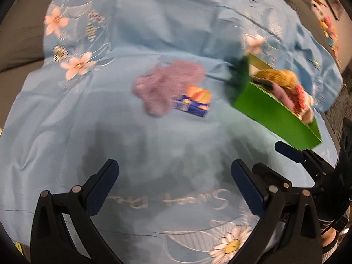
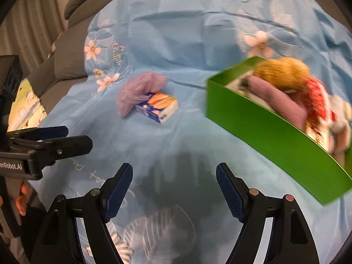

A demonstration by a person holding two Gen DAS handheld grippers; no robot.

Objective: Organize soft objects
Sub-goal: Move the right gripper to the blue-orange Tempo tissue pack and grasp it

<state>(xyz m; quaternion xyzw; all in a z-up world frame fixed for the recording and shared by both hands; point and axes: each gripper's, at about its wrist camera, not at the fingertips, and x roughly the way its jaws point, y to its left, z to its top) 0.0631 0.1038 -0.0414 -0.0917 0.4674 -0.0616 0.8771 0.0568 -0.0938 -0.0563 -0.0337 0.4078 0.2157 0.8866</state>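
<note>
Both tongs, left (image 1: pixel 175 184) and right (image 2: pixel 174 189), gape empty over a smooth blue sheet (image 2: pixel 176 33) on the bed, pads dimpled. Beyond lie a gauzy purple pouf (image 2: pixel 138 90) touching a boxy tissue pack (image 2: pixel 159 106); knitted toys (image 2: pixel 283 70) fill a green box (image 2: pixel 264 127) at right

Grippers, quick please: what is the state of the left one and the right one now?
Left gripper: open, nothing between its jaws.
Right gripper: open, nothing between its jaws.
</note>
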